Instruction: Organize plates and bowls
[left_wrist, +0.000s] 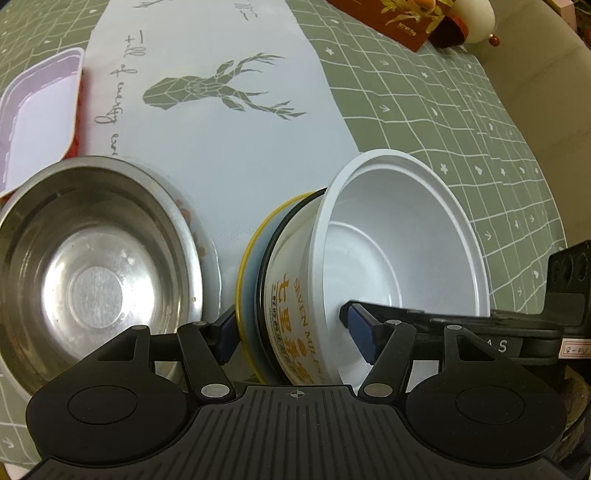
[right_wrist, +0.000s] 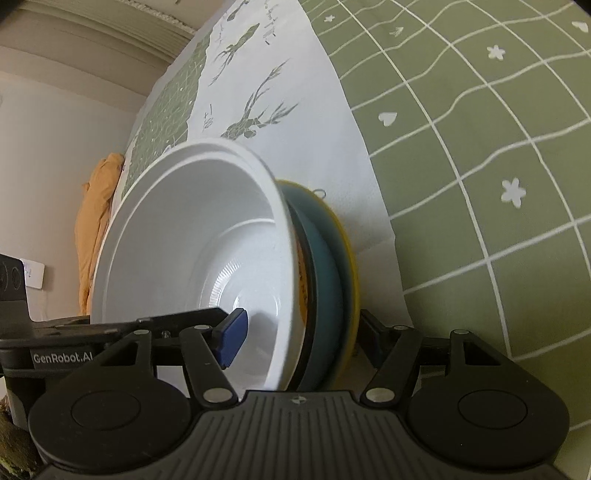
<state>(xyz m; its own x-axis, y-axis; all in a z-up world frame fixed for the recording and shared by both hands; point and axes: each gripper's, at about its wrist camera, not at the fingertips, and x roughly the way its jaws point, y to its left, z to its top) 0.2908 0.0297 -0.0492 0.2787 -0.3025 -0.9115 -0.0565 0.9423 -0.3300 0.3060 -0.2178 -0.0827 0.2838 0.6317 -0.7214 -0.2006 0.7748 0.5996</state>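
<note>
Both claws hold one tipped stack. The left claw and right claw each pinch the white bowl and yellow plate between their fingers. Lower it slowly, both together.

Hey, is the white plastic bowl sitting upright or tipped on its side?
Tipped on its side. The white bowl shows its empty inside to both cameras, stacked with a blue plate, held between both grippers.
</note>
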